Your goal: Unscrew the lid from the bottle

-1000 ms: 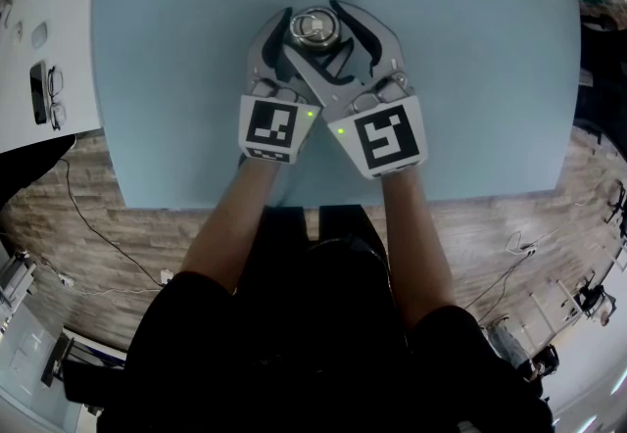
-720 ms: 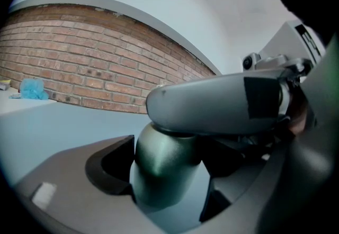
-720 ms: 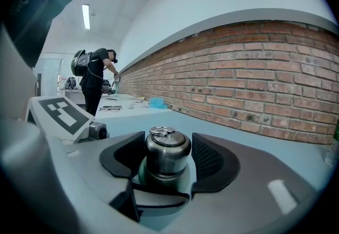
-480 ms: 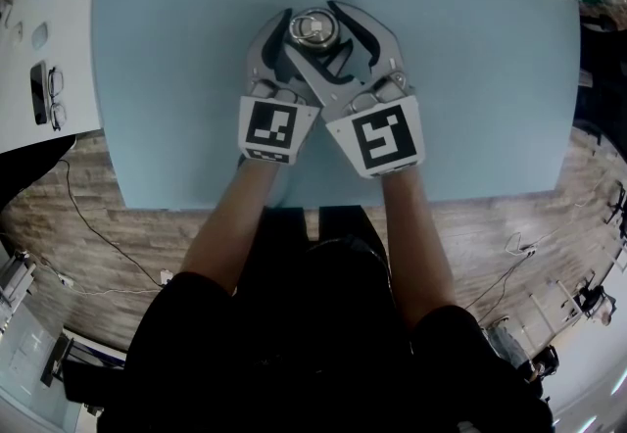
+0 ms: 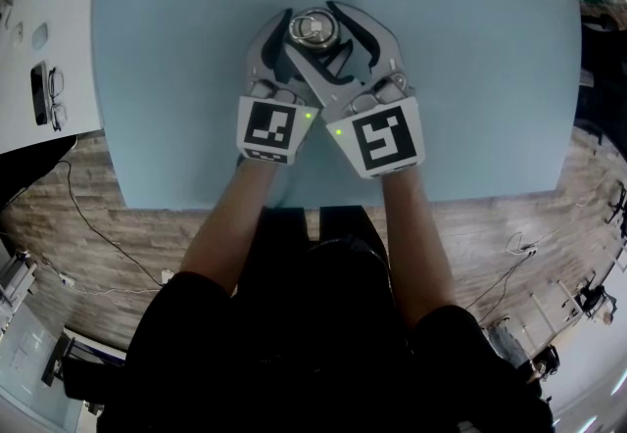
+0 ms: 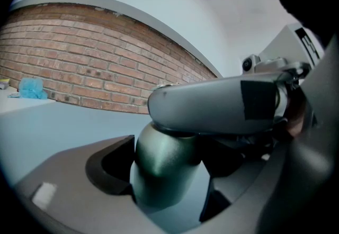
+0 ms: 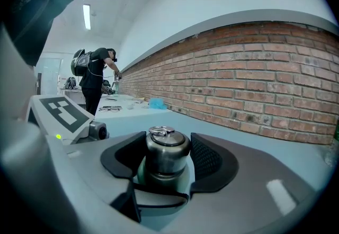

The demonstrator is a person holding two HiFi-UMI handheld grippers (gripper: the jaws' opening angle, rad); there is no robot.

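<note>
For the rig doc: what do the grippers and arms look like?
The left gripper and right gripper are grey with curved jaws and black pads; each carries a white cube with black square markers and a green light. Short black sleeves. The right jaws have just been closing round the lid.

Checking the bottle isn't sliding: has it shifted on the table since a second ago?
No. The bottle keeps its place against the near edge of the table.
</note>
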